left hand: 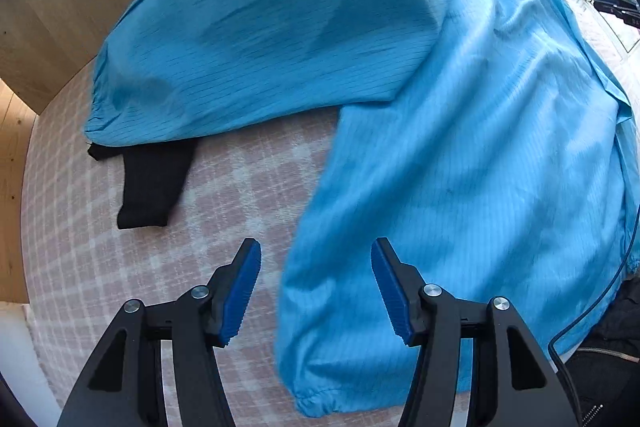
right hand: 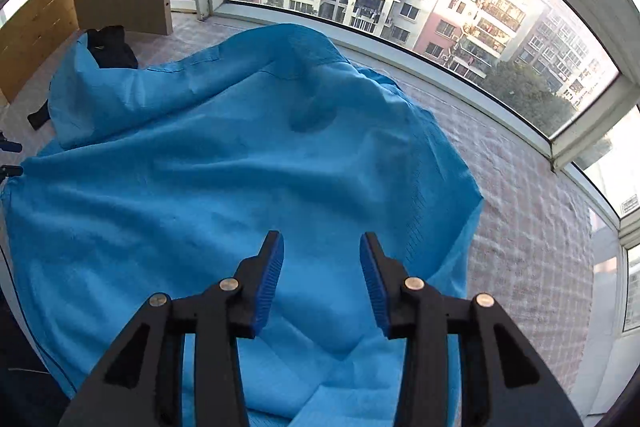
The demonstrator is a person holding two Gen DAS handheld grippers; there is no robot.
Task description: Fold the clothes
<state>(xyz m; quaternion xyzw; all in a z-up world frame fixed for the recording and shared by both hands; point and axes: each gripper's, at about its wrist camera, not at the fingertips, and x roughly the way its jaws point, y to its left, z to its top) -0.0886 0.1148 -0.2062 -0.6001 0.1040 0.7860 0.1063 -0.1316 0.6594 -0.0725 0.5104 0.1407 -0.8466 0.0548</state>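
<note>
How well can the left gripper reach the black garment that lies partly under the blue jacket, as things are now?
Probably yes. The left gripper is open and holds nothing. The black garment pokes out from under the blue jacket onto the checked cover, and nothing lies over that exposed end. The rest stays buried under the jacket.

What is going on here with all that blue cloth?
A person with a gripper in each hand is folding a blue jacket spread on a checked cover. The left gripper and the right gripper are both open above the cloth, holding nothing. One sleeve lies out to the side, partly over a black garment.
</note>
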